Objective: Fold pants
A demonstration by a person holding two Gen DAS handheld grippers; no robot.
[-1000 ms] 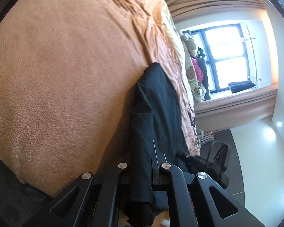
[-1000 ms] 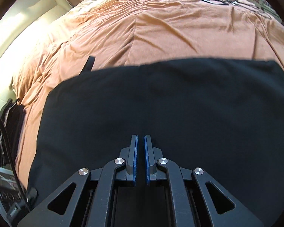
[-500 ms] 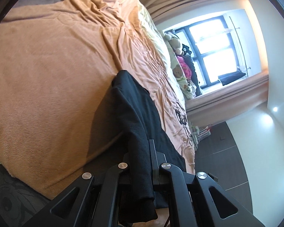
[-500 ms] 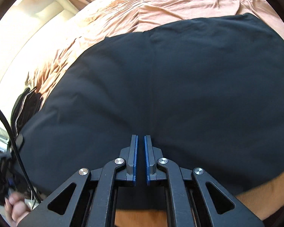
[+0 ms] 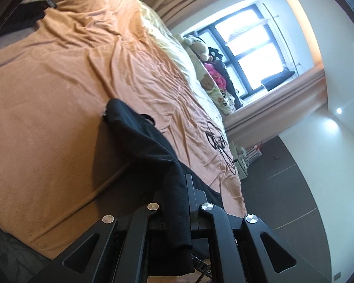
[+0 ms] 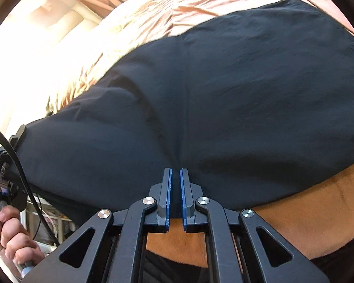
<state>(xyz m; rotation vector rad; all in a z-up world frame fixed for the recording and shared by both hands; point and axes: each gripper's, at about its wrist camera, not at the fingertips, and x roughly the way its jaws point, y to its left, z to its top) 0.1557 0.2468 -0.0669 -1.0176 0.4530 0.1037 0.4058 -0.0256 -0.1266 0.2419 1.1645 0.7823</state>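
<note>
Bed: orange blanket all over it, window way off behind.
Pants: black pants draped out ahead of both tools, over the blanket.
Right gripper: pinching the pants' near edge.
Left gripper: clamped on a bunched-up fold.
Hand: bottom-left, gripping a handle.

1. An orange blanket is covering the bed, wrinkling toward the far side.
2. Daylight is pouring through a dark-framed window.
3. Stuffed toys are sitting below it.
4. Dark floor is meeting white walls.
</note>
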